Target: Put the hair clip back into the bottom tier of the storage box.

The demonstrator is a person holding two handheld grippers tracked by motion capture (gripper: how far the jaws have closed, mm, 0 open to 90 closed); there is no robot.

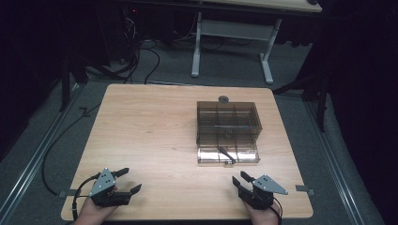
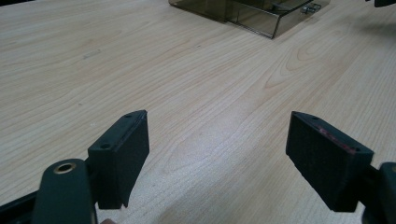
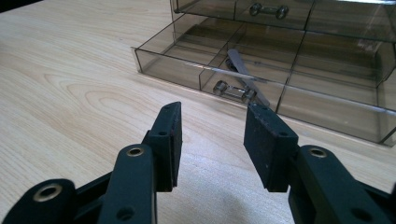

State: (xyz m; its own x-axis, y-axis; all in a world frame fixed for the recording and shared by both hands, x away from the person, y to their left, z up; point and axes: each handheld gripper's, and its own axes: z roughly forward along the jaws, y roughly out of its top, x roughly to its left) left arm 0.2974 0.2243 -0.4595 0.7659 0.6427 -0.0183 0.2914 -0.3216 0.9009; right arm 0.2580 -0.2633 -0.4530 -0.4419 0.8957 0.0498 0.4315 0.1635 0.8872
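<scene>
- Both tools, left (image 1: pixel 126 180) and right (image 1: pixel 239 180), gape empty at the counter's (image 1: pixel 150 126) near edge.
- Open drawer (image 1: pixel 228 154) holding a slim tool piece (image 3: pixel 246 77) lies just beyond the right tool; nothing between.

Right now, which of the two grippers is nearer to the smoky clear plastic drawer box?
Right. The right gripper sits just below the smoky clear plastic drawer box, near its open drawer; the left gripper rests far across the table's near-left corner.

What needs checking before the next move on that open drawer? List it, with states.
1. Right tongs open, nothing between them: ok.
2. Left tongs open and empty: ok.
3. Bottom drawer of the organizer box pulled out: ok.
4. Slim dark item lying in the drawer's middle compartment: ok.
5. Drawer handle facing the right tongs, unobstructed: ok.
6. What the slim item is: cannot tell.
</scene>
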